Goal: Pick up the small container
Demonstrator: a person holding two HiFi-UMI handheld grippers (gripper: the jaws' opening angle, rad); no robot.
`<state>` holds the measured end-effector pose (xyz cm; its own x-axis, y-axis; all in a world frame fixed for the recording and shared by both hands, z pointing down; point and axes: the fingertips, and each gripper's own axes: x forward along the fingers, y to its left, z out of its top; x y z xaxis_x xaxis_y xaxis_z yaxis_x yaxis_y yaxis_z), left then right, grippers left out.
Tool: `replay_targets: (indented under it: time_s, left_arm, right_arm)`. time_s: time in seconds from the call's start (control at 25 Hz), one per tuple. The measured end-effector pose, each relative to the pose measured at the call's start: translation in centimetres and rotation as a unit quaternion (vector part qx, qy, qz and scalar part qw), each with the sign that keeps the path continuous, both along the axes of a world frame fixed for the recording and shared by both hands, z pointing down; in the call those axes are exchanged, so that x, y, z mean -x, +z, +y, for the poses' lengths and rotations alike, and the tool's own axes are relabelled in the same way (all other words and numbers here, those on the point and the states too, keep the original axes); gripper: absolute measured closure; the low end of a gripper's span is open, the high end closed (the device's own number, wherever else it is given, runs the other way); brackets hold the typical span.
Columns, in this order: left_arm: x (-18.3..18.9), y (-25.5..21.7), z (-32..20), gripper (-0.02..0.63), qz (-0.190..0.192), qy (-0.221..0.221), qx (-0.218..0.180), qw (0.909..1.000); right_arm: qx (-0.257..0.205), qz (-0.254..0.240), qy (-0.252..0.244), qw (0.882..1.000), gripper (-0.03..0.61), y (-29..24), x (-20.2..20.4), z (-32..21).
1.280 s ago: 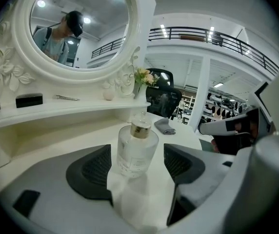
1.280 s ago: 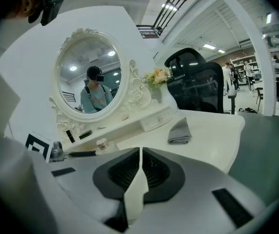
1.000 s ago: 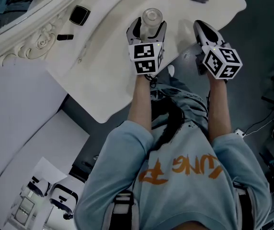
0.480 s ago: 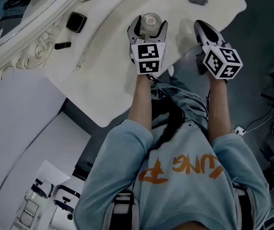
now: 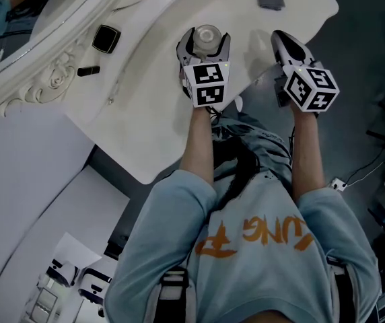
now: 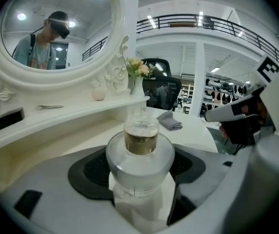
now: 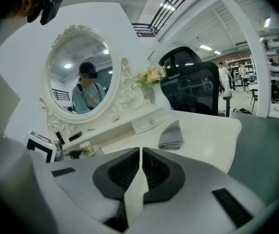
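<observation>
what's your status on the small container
Left gripper shut on small container. Right gripper shut, empty, alongside. Grey cloth farther back on table, nothing blocking.

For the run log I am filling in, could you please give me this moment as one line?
left gripper: shut on small container | right gripper: shut, empty | small container: upright over white table | lift: cannot tell
</observation>
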<state>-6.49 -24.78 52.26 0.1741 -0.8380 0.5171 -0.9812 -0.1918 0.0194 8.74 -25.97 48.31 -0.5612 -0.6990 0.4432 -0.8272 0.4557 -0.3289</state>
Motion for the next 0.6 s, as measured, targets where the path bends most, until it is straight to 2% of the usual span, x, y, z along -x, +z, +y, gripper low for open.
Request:
replay_targets:
  time_s: [0.36, 0.6]
  left_arm:
    - [-0.7, -4.7, 0.1, 0.284, 0.030, 0.001, -0.044, 0.9986]
    - [-1.2, -8.4, 0.7, 0.284, 0.031, 0.001, -0.079, 0.9964]
  right_arm:
    - [-0.031, -0.003, 0.002, 1.000, 0.543, -2.9, -1.0, 1.2]
    - [-0.063, -0.006, 0.003, 0.998, 0.543, -6.1, -1.7, 2.0]
